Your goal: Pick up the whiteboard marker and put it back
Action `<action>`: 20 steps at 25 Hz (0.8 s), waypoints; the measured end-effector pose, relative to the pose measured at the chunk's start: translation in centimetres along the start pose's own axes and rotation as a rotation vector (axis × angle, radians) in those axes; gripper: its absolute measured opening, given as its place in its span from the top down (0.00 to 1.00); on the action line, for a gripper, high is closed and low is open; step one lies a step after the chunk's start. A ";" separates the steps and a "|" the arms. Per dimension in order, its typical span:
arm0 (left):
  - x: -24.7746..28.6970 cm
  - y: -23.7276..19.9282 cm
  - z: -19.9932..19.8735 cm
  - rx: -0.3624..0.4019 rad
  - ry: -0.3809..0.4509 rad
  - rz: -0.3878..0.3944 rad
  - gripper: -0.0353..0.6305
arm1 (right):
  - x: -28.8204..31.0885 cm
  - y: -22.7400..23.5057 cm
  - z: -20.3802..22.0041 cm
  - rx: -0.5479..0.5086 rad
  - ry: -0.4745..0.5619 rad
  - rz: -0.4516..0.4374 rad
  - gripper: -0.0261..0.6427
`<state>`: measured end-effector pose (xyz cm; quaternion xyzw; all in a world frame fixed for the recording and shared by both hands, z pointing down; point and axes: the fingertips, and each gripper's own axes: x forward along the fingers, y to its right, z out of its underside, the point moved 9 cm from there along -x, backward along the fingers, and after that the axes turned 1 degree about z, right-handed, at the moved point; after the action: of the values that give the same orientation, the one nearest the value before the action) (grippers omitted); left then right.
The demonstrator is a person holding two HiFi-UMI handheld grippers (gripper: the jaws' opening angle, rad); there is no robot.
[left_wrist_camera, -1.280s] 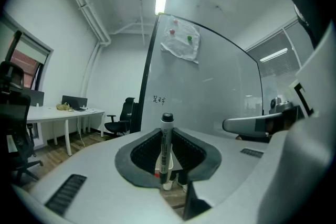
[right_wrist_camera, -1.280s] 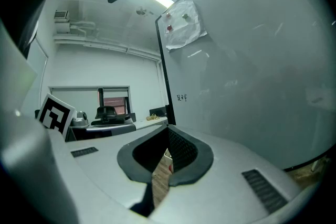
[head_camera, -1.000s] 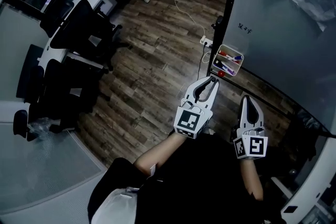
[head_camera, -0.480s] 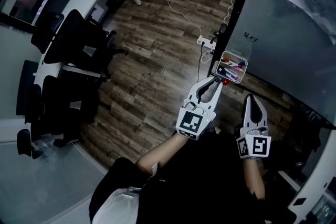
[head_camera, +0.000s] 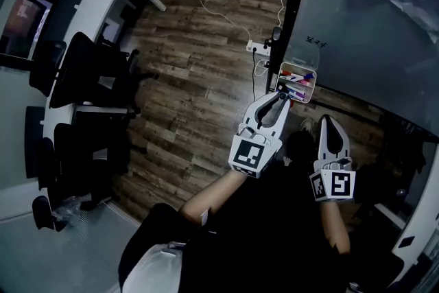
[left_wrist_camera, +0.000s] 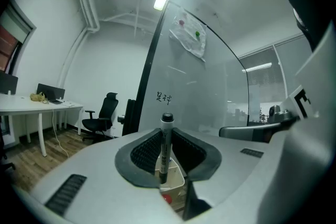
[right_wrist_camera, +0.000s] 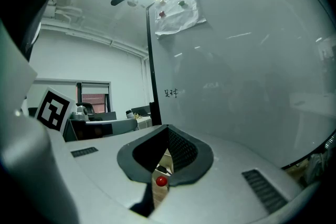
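Left tool [head_camera: 276, 102] grips the whiteboard marker [left_wrist_camera: 166, 136] upright, its jaws part-way apart and pressed on the barrel. Over the last second it has edged toward the marker tray [head_camera: 314, 84]. The marker now stands just short of the tray and lined up with it, so the return looks nearly done, with only the drop-in left. Right tool [head_camera: 326, 121], farther back from the tray, has its jaws together on nothing.
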<state>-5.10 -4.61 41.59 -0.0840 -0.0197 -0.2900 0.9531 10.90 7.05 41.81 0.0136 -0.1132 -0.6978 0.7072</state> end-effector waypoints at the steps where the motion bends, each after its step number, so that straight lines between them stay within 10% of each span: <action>1: 0.3 0.1 0.0 0.002 -0.001 0.005 0.84 | 0.2 0.2 0.0 0.002 0.001 0.002 0.94; 20: 5.1 -0.8 -0.2 0.004 -0.020 -0.033 0.84 | 4.7 4.0 -0.3 0.032 0.010 -0.058 0.94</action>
<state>-1.28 -8.13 41.91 -0.0848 -0.0313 -0.3048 0.9481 14.89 2.50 42.85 0.0315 -0.1203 -0.7161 0.6868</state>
